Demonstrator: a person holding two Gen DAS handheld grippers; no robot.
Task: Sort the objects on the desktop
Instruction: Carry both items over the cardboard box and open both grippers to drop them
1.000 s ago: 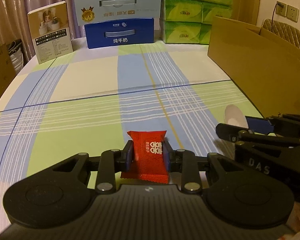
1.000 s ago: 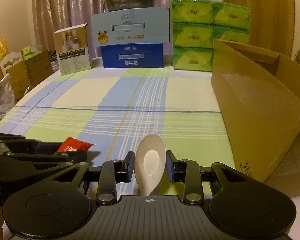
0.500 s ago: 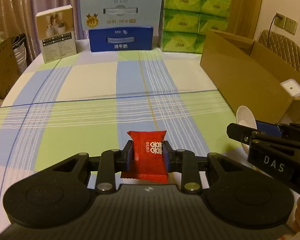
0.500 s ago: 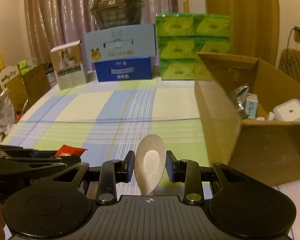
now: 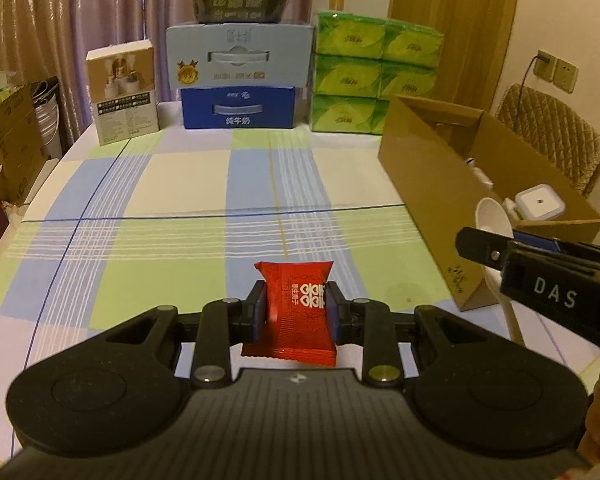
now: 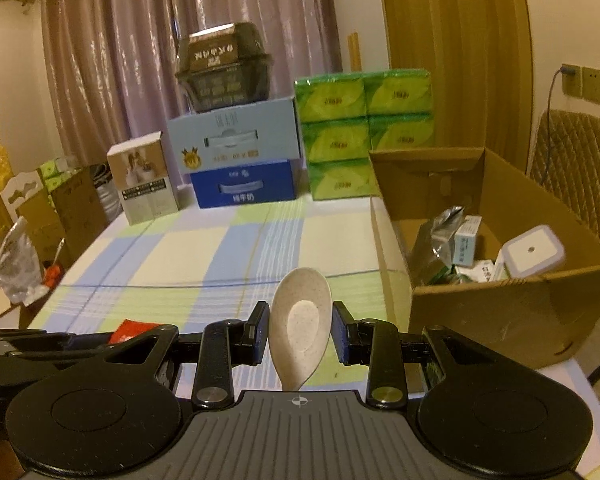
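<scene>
Left gripper (image 5: 296,304): jaws pinching a red packet (image 5: 294,312) by its side edges, held flat and clear above the cloth (image 5: 180,216), probably for carrying. Right gripper (image 6: 300,334): jaws clamped on a pale spoon (image 6: 300,316), bowl up and forward between the pads, handle hanging below. Open box (image 6: 500,312) ahead and right of the right jaws, already holding sorted items; likely destination for both, neither yet over its rim.

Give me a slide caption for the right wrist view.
Right tool holding a speckled spoon beside the open cardboard box of sorted items.
</scene>
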